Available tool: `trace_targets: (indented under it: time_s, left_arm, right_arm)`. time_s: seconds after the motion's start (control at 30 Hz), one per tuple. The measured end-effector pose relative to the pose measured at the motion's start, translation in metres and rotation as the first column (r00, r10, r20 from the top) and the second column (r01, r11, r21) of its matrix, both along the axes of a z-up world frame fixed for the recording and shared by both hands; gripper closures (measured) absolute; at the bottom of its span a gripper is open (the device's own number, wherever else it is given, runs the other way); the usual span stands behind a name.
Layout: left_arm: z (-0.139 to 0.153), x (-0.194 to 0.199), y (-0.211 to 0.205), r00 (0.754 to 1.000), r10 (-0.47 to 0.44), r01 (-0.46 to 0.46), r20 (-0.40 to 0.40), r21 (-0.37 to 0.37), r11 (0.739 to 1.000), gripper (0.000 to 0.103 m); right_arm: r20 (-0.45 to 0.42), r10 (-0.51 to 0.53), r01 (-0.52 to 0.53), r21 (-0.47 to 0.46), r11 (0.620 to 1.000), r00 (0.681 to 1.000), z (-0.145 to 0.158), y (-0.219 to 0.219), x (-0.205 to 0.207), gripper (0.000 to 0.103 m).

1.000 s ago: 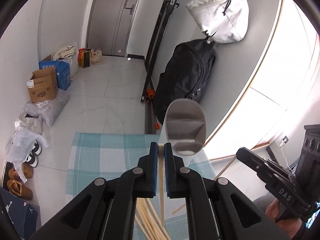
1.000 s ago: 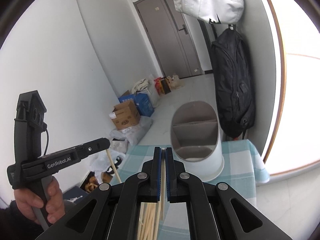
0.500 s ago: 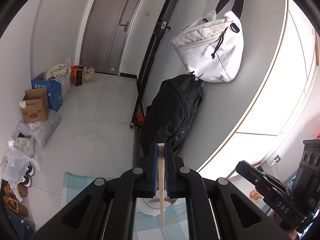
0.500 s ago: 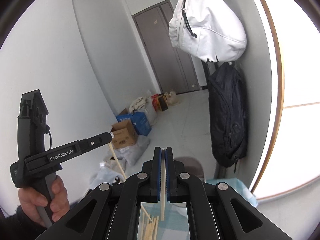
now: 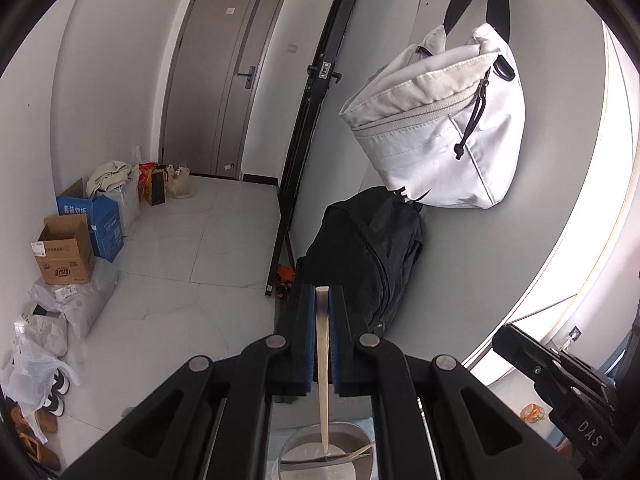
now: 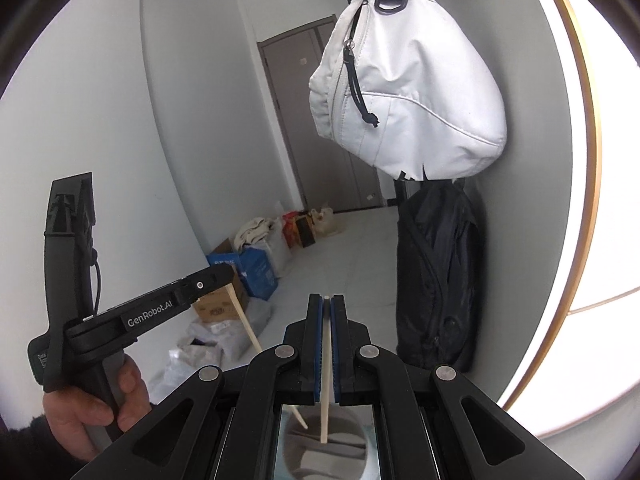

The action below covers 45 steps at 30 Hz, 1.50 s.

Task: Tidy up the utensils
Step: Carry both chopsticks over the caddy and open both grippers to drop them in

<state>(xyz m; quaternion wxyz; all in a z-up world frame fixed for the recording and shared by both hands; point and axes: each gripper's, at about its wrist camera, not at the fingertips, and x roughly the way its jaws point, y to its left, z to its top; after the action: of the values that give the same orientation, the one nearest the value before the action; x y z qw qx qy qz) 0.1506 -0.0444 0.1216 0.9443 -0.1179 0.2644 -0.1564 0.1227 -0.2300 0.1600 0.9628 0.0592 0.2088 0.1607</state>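
Observation:
My left gripper [image 5: 322, 290] is shut on a pale wooden chopstick [image 5: 322, 360]. The stick hangs down between the pads, its tip over the white divided utensil holder [image 5: 298, 438] at the bottom edge. My right gripper [image 6: 327, 298] is shut on a second chopstick [image 6: 326, 380], whose tip also hangs over the holder [image 6: 344, 452]. In the right wrist view the left gripper [image 6: 216, 276] shows at the left in a person's hand [image 6: 80, 408], its chopstick [image 6: 248, 328] slanting down to the holder. In the left wrist view the right gripper [image 5: 506, 336] enters from the right.
A white bag [image 5: 436, 132] hangs on the grey wall above a black backpack [image 5: 368, 252]. Cardboard boxes [image 5: 64, 248], plastic bags and shoes [image 5: 36, 436] line the floor at the left. A grey door [image 5: 224, 96] stands at the back and a bright window [image 5: 600, 280] at the right.
Both grippers have risen, each with its chopstick. The checked cloth and the pile of chopsticks have dropped out of view. The holder has slid from mid-frame to the bottom edge, under the tips.

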Motion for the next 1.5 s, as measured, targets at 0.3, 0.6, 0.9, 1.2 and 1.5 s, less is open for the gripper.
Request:
trace_targets:
  time_s: [0.3,0.6,0.9,1.2,1.5]
  left_arm:
    - [-0.026,0.014,-0.006,0.995,-0.09,0.091,-0.045,0.008,0.996,0.101]
    - [-0.046,0.002,-0.009,0.982,-0.188,0.188,-0.018,0.028,0.982,0.101]
    - [-0.059,-0.003,-0.02,0.932,-0.347,0.354,-0.106,0.057,0.934,0.1]
    - [-0.041,-0.023,0.004,0.975,-0.205,0.209,-0.084,0.036,0.977,0.049]
    - [-0.039,-0.033,0.013,0.992,-0.039,0.046,-0.124,0.055,0.997,0.043]
  right_arm:
    - [-0.02,0.005,-0.006,-0.035,0.999,1.0,-0.028,0.006,0.023,0.1]
    - [-0.074,0.02,-0.021,-0.003,1.0,0.997,-0.065,0.002,0.032,0.1]
    - [-0.15,0.08,-0.072,0.06,0.996,0.985,-0.096,0.001,0.035,0.097]
    - [-0.158,0.009,0.024,0.205,0.979,0.987,-0.092,-0.035,0.01,0.055]
    - [-0.142,-0.032,0.062,0.213,0.975,0.989,-0.081,-0.042,-0.024,0.037]
